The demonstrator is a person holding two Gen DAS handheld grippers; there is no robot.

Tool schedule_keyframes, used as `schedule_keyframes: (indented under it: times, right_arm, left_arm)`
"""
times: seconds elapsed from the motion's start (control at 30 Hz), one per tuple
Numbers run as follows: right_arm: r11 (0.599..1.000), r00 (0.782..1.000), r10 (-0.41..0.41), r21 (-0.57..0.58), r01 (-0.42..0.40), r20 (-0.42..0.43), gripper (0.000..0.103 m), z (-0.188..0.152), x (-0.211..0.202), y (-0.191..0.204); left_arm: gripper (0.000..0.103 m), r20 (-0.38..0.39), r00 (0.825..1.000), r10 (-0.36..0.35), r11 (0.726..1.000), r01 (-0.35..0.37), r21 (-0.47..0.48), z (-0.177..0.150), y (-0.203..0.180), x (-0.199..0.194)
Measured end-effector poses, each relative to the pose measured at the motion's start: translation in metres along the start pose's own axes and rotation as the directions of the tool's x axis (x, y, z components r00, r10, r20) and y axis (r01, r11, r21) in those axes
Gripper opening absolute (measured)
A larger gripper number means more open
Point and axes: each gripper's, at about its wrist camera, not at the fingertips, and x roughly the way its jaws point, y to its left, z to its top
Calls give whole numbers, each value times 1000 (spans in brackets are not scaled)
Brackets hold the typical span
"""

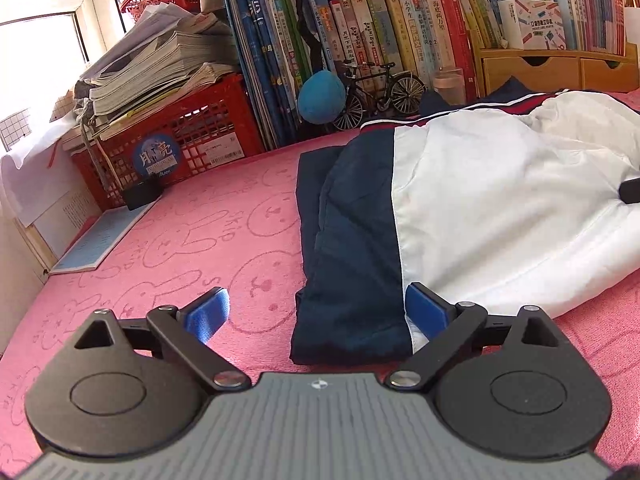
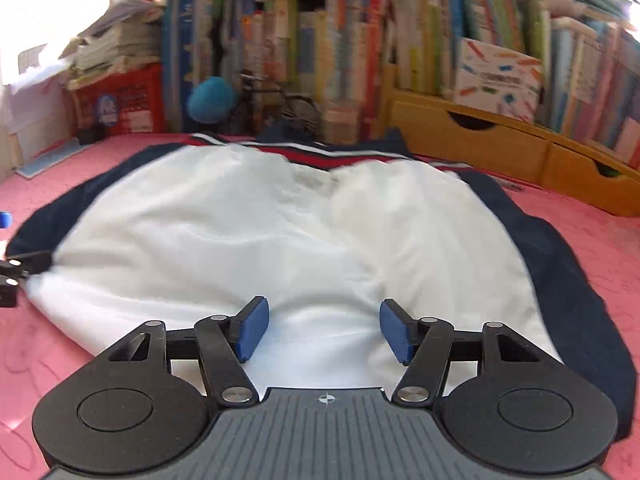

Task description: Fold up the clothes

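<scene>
Both claws are spread wide and hold nothing: left claw (image 1: pixel 316 312) low at the jacket's (image 1: pixel 480 200) navy edge, right claw (image 2: pixel 324 330) above its white panel.

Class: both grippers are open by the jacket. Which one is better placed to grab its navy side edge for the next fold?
Probably left. The left gripper straddles the jacket's navy edge; the right gripper sits over the white middle.
</scene>
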Motion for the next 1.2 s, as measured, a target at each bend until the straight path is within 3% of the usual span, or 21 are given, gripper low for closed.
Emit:
schedule_keyframes:
  times: [0.07, 0.17, 0.23, 0.33, 0.37, 0.47, 0.53, 0.57, 0.63, 0.7, 0.77, 0.8, 0.87, 0.93, 1.03, 1.1, 1.17, 1.2]
  right_arm:
    - [988, 991, -136, 72, 136, -2, 57, -17, -9, -51]
    - [969, 977, -206, 132, 211, -49, 66, -31, -24, -97]
    - [967, 983, -182, 174, 184, -29, 65, -26, -37, -106]
    - [984, 989, -110, 154, 95, 95, 65, -1, -42, -92]
    - [990, 990, -62, 130, 46, 129, 65, 13, -34, -82]
    - [994, 989, 68, 75, -78, 130, 64, 51, 7, -41]
    - [986, 981, 152, 42, -158, 120, 56, 77, 36, -13]
    - [983, 979, 169, 53, -176, 114, 43, 81, 47, -13]
    - [977, 980, 174, 108, -185, 101, 25, 78, 64, -27]
    - [968, 980, 180, 162, -192, 88, 21, 75, 81, -41]
    - [956, 980, 187, 216, -199, 75, 21, 72, 98, -55]
    - [949, 979, 190, 242, -201, 69, 0, 71, 106, -62]
    - [933, 979, 197, 295, -205, 57, 0, 68, 123, -77]
    - [863, 972, 220, 448, -234, 83, 0, 61, 132, -98]
    - [785, 978, 186, 584, -206, 95, 0, 54, 139, -115]
    - [817, 988, 134, 556, -152, 72, 1, 59, 132, -109]
    - [927, 992, 78, 359, -109, 100, 12, 68, 109, -76]
    - [968, 991, 53, 238, -82, 124, 13, 72, 96, -57]
  left_arm:
    - [97, -6, 1000, -15, 1000, 15, -19, 0, 4, 1]
    - [95, 4, 1000, -25, 999, 25, -23, 0, 7, 0]
    - [89, 61, 998, -2, 1000, 2, -3, 11, 9, -10]
    - [89, 162, 983, -82, 993, 94, -67, 49, 10, -21]
    - [90, 179, 977, -112, 989, 126, -71, 65, 4, -18]
    - [90, 219, 971, -99, 995, 98, 15, 101, -31, 2]
    - [91, 196, 979, -56, 994, 36, 104, 112, -57, 34]
    - [90, 183, 983, -33, 989, 5, 150, 116, -70, 52]
    - [83, 128, 988, 83, 965, -112, 237, 110, -82, 90]
    - [86, 98, 987, 126, 965, -145, 219, 90, -66, 116]
    - [89, 31, 993, 114, 988, -116, 106, 89, -42, 125]
    - [90, -4, 995, 100, 994, -100, 40, 90, -30, 129]
    - [92, -24, 997, 76, 997, -77, -2, 91, -22, 131]
    - [92, -14, 995, 95, 995, -95, 27, 91, -29, 130]
    - [92, -12, 995, 100, 994, -100, 34, 93, -31, 130]
    - [92, -14, 995, 98, 995, -98, 29, 93, -30, 131]
    - [93, -12, 995, 103, 994, -103, 33, 92, -31, 130]
    - [93, -11, 994, 106, 994, -106, 36, 92, -32, 129]
